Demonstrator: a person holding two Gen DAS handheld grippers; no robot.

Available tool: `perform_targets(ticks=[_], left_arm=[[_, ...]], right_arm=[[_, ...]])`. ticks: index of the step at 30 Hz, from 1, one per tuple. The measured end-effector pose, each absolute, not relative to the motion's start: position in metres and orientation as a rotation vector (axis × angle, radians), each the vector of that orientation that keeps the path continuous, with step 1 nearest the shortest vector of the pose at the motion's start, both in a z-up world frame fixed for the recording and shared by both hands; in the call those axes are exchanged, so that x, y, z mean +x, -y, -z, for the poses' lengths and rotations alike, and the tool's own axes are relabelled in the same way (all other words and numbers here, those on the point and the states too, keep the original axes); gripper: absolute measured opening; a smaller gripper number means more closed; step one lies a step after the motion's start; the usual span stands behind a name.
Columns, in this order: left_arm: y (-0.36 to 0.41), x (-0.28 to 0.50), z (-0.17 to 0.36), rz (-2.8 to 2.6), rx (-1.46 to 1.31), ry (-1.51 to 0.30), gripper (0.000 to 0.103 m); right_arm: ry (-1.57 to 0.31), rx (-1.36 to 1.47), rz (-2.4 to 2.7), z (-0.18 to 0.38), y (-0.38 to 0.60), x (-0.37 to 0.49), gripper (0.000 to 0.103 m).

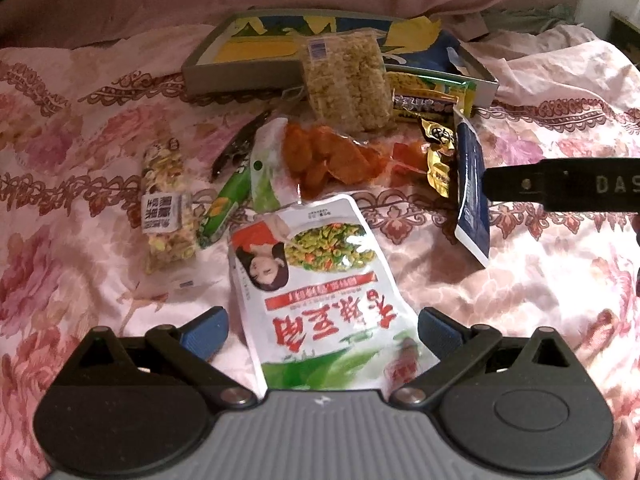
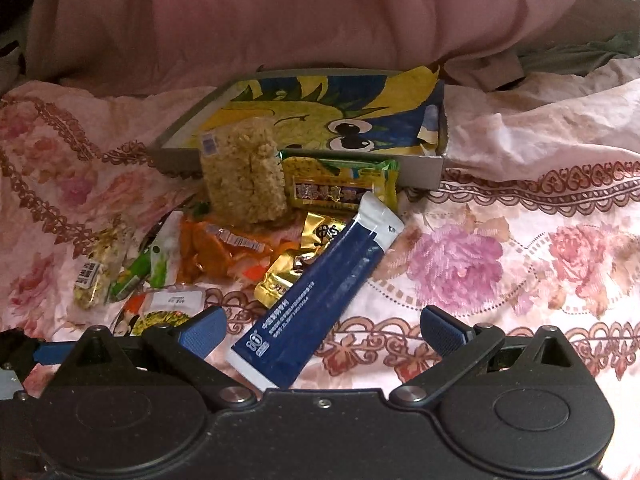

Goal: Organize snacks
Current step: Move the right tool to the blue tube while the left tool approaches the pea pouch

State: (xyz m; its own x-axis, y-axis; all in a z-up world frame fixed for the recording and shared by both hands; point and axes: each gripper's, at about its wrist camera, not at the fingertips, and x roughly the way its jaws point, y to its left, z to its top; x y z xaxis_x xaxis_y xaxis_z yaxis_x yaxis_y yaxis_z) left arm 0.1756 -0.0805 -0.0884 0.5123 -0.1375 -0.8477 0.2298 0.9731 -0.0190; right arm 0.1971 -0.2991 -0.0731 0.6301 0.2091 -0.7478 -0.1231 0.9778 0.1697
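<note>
On a pink flowered bedspread [image 1: 80,208] the snacks lie in a loose heap in front of a shallow grey box [image 2: 424,168] with a cartoon fish printed inside, set at twelve o'clock in both wrist views. The left gripper [image 1: 322,332] has its fingers spread wide, one on each side of a white pouch of green vegetables [image 1: 316,280] that lies flat between them, not pinched. Past it, toward twelve, sits a clear pack of orange pieces [image 1: 332,156], and beyond that a puffed rice cake block [image 1: 348,80] leans on the box's front wall, partly blocking the way in. At ten o'clock lie a nut bar [image 1: 166,200] and a green stick pack [image 1: 228,204]; at two o'clock a gold wrapper [image 1: 438,152] touches a dark blue sachet [image 1: 472,188], with a yellow-green packet [image 1: 432,96] against the box. The right gripper [image 2: 322,332] also stands spread, the blue sachet's near end lying between its fingers, unclamped. A pink pillow [image 2: 280,20] rises behind the box.
</note>
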Motion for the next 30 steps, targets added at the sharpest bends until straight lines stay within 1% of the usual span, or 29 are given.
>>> perform_targets(ticks=[12, 21, 22, 27, 29, 30], left_arm=[[0.085, 0.185, 0.098, 0.204, 0.127, -1.013, 0.103], [0.084, 0.19, 0.102, 0.21, 0.095, -1.022, 0.103], [0.083, 0.19, 0.102, 0.211, 0.092, -1.023, 0.103], [0.082, 0.19, 0.103, 0.215, 0.082, -1.026, 0.103], [0.082, 0.191, 0.103, 0.215, 0.076, -1.029, 0.102], [0.081, 0.191, 0.104, 0.216, 0.073, -1.032, 0.102]], right_arm=[[-0.907, 0.16, -0.19, 0.09, 0.297, 0.22, 0.102], [-0.935, 0.18, -0.214, 0.102, 0.289, 0.233, 0.101], [-0.936, 0.175, -0.213, 0.103, 0.288, 0.233, 0.1], [-0.946, 0.131, -0.184, 0.106, 0.284, 0.232, 0.084], [-0.95, 0.127, -0.174, 0.106, 0.286, 0.232, 0.081], [-0.953, 0.131, -0.17, 0.106, 0.287, 0.231, 0.078]])
